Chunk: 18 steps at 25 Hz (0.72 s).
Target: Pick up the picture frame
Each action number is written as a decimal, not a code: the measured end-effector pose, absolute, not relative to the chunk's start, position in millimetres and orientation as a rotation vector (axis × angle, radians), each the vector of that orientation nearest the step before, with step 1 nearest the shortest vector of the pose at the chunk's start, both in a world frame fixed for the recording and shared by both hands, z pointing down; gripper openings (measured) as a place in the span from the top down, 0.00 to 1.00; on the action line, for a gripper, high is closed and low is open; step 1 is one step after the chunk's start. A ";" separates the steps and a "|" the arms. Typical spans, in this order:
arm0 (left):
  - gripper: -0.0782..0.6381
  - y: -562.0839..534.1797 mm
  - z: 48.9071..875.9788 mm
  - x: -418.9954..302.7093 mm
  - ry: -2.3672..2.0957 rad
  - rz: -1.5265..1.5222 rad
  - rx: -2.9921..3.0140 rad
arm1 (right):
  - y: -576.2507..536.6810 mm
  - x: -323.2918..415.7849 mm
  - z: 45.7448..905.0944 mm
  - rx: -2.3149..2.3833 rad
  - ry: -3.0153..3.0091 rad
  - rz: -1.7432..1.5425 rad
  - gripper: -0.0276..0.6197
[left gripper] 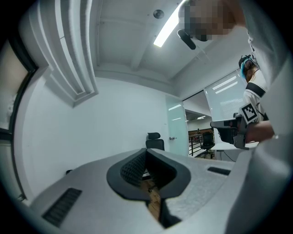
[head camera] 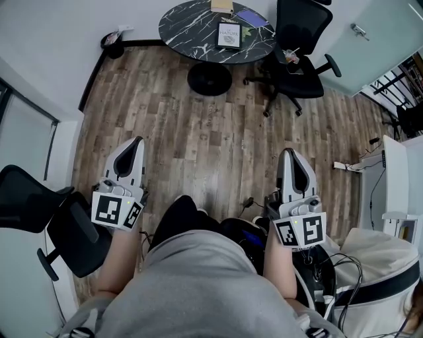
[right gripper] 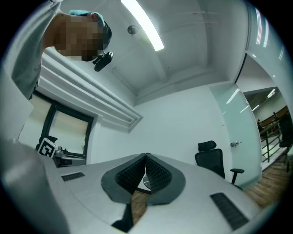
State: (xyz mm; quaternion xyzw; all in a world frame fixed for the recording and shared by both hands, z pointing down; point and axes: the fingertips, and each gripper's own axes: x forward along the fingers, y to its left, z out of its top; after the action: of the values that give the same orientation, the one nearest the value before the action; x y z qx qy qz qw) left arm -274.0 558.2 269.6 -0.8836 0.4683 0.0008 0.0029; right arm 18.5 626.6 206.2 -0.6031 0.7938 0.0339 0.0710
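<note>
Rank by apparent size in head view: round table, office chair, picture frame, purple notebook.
1. round table and office chair, too close to split.
2. picture frame.
3. purple notebook, slightly smaller.

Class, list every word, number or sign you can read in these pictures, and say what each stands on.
"NATURE": on the picture frame on the round table; smaller print below it is too small to read.
Cubes on the left gripper and right gripper: square marker patterns, no words.
</note>
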 end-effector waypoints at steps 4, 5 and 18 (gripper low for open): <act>0.88 548.3 274.6 -269.8 1.454 0.001 -2.782 | 618.9 22.8 208.4 -1.827 2.379 0.112 0.92; 0.88 543.1 275.8 -267.7 1.450 0.000 -2.786 | 614.5 24.9 209.4 -1.832 2.377 0.112 0.92; 0.88 438.7 276.3 -253.0 1.373 0.008 -2.812 | 526.5 39.0 218.1 -1.896 2.359 0.115 0.92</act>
State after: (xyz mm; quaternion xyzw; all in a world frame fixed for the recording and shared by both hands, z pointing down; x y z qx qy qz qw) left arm -253.0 438.7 276.3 -0.8985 0.4389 0.0026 0.0061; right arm 39.0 526.5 218.1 -0.6250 0.7777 0.0380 0.0562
